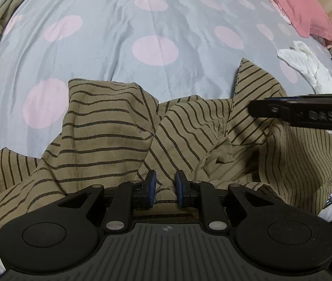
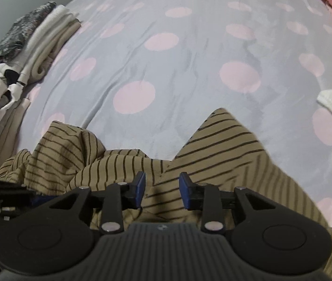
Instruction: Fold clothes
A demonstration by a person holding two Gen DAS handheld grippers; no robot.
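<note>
While left tongs (image 1: pixel 165 182) pinch crumpled striped shirt (image 1: pixel 109 131) | right tongs (image 2: pixel 162 188) apart | dotted bedspread (image 1: pixel 142 23)

Soft, dim indoor light gives weak shadows and no glare. Both fisheye views bow strongly toward dark corners; the right wrist view is slightly motion-blurred.
</note>
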